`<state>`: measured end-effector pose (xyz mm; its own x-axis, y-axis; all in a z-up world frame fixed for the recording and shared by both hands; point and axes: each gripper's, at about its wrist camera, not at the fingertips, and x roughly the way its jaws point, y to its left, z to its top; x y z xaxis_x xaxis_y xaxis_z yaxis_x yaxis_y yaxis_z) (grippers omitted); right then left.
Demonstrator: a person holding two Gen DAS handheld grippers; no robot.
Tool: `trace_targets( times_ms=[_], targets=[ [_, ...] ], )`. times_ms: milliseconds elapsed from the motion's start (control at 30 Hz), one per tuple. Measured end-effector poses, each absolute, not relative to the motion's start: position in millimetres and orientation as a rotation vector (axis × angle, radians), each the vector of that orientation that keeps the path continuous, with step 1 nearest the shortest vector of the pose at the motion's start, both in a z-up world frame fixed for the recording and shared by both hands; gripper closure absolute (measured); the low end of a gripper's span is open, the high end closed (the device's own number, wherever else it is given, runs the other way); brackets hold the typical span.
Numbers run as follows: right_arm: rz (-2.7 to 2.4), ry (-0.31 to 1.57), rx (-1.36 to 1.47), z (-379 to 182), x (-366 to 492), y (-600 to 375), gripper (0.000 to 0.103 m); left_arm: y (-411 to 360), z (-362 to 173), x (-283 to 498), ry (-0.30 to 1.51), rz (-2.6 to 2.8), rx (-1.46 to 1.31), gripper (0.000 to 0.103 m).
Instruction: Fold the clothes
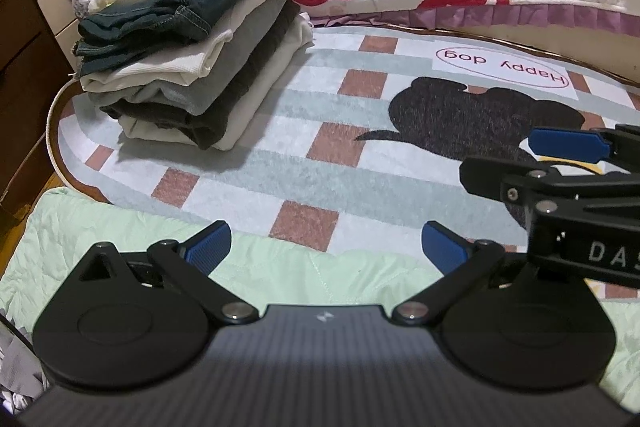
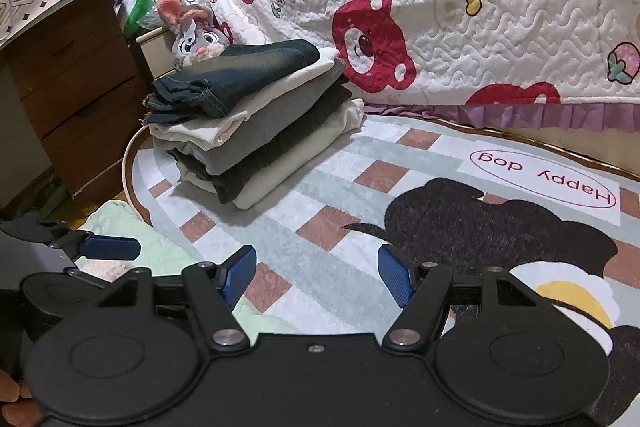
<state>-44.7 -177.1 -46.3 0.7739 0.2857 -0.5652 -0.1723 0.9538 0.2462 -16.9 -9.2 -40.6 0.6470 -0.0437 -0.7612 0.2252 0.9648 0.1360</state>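
1. Only the right wrist view shows the brown wooden drawer chest (image 2: 76,95) beside the bed.
2. A neat stack of folded clothes (image 1: 192,67), dark denim topmost, sits on the checked "Happy dog" rug (image 1: 320,131), well ahead and left of both claws.
3. The left gripper (image 1: 326,247) and right gripper (image 2: 318,277) hang spread wide, holding nothing, above the rug's near edge.

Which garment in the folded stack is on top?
The dark blue jeans top the stack of folded clothes. They are the only denim piece, with visible stitched seams; every layer beneath is cream, grey or dark charcoal.
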Motion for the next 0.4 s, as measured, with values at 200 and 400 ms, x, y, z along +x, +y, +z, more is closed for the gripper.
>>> trace_targets(
  times_ms=[200,400],
  targets=[
    [0.245,0.649,0.186,-47.0,-44.4,-175.2,0.031,-8.8,-40.8,-17.3,0.863,-0.157,0.225,0.0],
    [0.251,0.646,0.177,-44.1,-46.4,-171.6,0.031,-7.7,-39.6,-20.2,0.879,-0.188,0.207,0.0]
  ],
)
